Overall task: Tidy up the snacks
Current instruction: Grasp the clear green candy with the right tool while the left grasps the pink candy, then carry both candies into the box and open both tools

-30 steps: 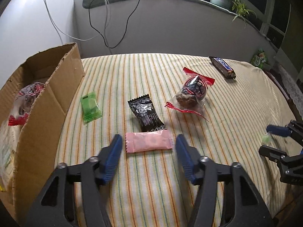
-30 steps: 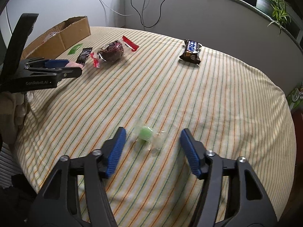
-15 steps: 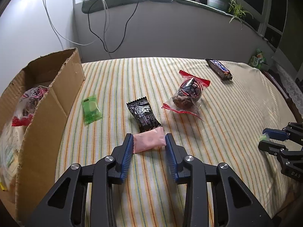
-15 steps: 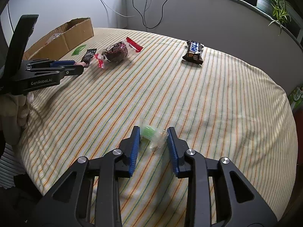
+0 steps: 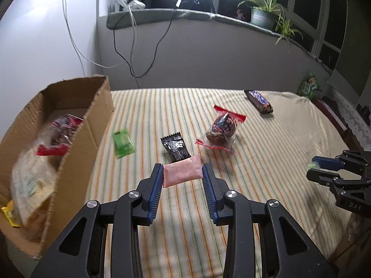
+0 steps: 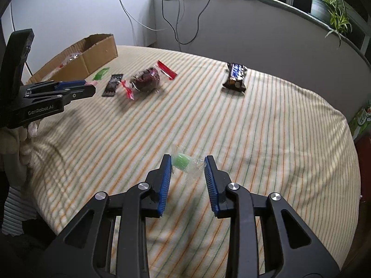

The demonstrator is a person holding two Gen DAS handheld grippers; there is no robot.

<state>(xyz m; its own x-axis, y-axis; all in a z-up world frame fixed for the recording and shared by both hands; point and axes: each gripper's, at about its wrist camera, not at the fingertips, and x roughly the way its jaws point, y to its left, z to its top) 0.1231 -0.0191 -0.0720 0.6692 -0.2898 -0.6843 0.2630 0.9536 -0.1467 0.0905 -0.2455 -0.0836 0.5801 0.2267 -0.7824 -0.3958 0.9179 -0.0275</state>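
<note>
My left gripper (image 5: 182, 172) is shut on a pink snack packet (image 5: 181, 172), lifted a little off the striped cloth. My right gripper (image 6: 188, 163) is shut on a green candy in clear wrap (image 6: 183, 160), just above the cloth. On the cloth lie a green packet (image 5: 123, 143), a black packet (image 5: 176, 148), a red-ended bag with a dark snack (image 5: 221, 129) and a chocolate bar (image 5: 259, 101). An open cardboard box (image 5: 76, 139) with several snacks inside stands at the left. The left view shows the right gripper (image 5: 314, 170) at the far right; the right view shows the left gripper (image 6: 91, 87) at the left.
The striped cloth (image 5: 266, 173) covers a round-edged table (image 6: 301, 162) that drops off at the right and front. A grey ledge (image 5: 185, 16) with cables and a potted plant (image 5: 262, 16) runs behind. A green bag (image 5: 309, 88) sits beyond the far right edge.
Both grippers closed from open: the left onto the pink packet, the right onto the green candy. The left gripper has since risen with the packet; the right has barely moved.
</note>
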